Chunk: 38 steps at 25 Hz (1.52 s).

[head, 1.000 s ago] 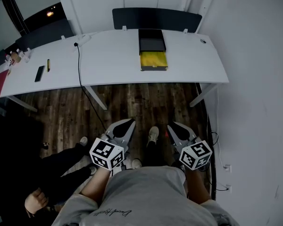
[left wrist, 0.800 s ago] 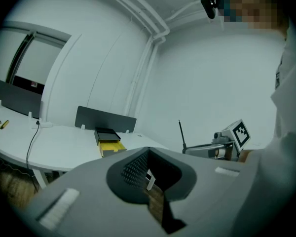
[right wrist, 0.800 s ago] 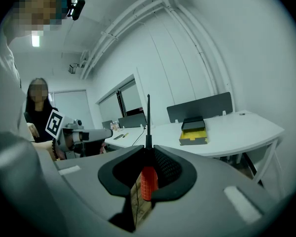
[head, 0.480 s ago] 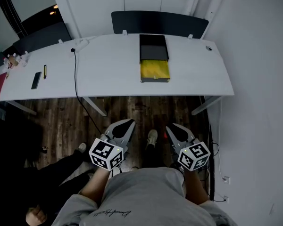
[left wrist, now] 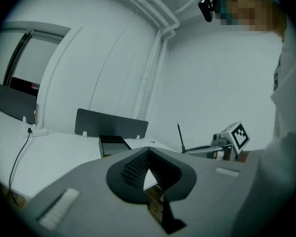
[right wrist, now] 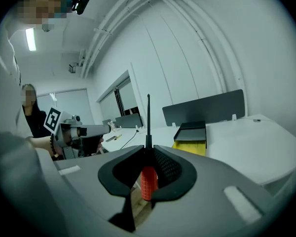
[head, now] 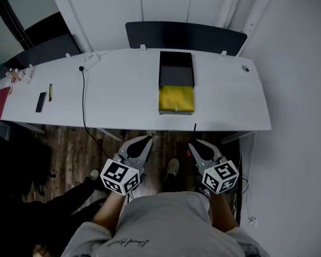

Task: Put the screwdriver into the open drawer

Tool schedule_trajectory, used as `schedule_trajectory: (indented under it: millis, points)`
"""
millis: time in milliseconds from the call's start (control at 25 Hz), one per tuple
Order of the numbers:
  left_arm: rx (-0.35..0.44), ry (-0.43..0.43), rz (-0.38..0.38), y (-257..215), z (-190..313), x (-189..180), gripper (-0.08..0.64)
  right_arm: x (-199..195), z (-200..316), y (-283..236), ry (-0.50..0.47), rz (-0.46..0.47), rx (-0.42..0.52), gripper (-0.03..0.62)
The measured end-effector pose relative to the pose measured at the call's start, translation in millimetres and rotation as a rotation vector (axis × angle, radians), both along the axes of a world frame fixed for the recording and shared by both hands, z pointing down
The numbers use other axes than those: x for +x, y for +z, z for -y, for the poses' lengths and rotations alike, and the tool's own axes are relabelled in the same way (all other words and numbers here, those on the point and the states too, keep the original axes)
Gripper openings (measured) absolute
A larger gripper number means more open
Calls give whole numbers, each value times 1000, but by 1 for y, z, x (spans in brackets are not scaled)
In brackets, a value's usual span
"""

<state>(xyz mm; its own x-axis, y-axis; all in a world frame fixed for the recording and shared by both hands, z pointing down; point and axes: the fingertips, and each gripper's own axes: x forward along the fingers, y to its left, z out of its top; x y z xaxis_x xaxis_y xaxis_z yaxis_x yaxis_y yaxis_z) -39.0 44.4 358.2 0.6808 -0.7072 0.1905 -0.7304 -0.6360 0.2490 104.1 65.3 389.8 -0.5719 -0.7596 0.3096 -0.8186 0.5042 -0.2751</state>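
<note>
Now R gripper point(right wrist: 148, 151) clamps screwdriver point(right wrist: 148, 180) by red handle, shaft straight fwd past tips; L gripper point(left wrist: 148, 151) closed, empty

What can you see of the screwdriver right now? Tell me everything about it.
The screwdriver has a red-orange, ribbed, plastic-looking handle and a thin, dark, straight shaft. The right claw is shut on it about where handle meets shaft. The handle sits back between the jaws, and the shaft sticks out past their tips, upright in the right gripper view. It is held in the air near the front edge of the white table. Its tip is too thin to make out.
</note>
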Motion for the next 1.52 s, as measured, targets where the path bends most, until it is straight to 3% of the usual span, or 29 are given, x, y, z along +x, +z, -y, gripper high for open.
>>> schedule_trajectory:
  millis: [560, 880, 1520]
  points:
    - [15, -50, -2, -11, 123, 47, 2, 45, 124, -9, -70, -32, 1, 74]
    - [-8, -85, 1, -6, 152, 37, 2, 37, 157, -4, -104, -45, -28, 74]
    - [-31, -38, 19, 9, 195, 14, 2, 20, 192, 16, -71, -134, -72, 74]
